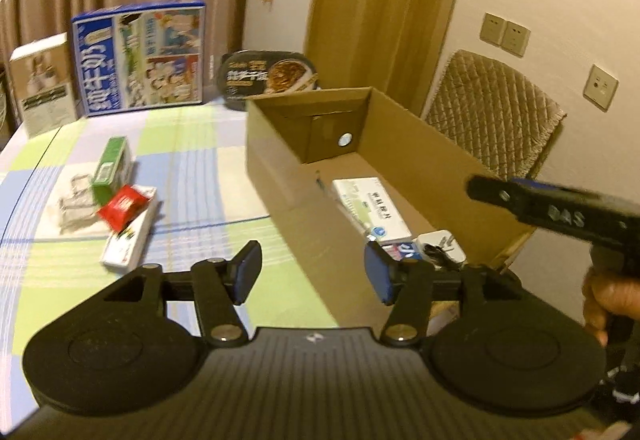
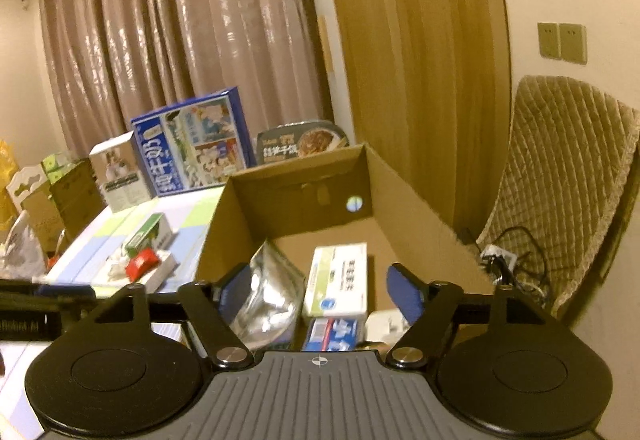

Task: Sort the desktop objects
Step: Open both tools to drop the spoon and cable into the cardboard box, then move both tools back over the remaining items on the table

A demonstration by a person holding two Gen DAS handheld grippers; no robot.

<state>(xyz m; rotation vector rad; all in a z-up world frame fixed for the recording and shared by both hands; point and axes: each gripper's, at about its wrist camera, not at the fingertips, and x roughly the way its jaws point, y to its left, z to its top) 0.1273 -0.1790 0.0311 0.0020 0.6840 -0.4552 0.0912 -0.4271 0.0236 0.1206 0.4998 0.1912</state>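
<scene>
An open cardboard box (image 1: 404, 144) (image 2: 404, 196) stands on the checked tablecloth (image 1: 192, 168). Inside lie a white medicine box (image 1: 372, 208) (image 2: 340, 280), a blue-and-white pack (image 2: 334, 334), a white charger (image 1: 440, 244) and a silver foil bag (image 2: 268, 296). On the cloth to the left lie a green carton (image 1: 110, 168) (image 2: 146, 234), a red packet (image 1: 122, 206) (image 2: 140, 264), a white flat box (image 1: 132, 236) and a clear wrapper (image 1: 72, 204). My left gripper (image 1: 314, 272) is open and empty over the box's near left wall. My right gripper (image 2: 320, 288) is open and empty above the box's near end.
At the table's back stand a blue picture box (image 1: 140, 56) (image 2: 192, 144), a white-and-brown carton (image 1: 42, 84) and a black noodle tray (image 1: 268, 76). A quilted chair (image 1: 492, 112) (image 2: 560, 180) stands right of the box. Cartons are stacked left of the table (image 2: 48, 192).
</scene>
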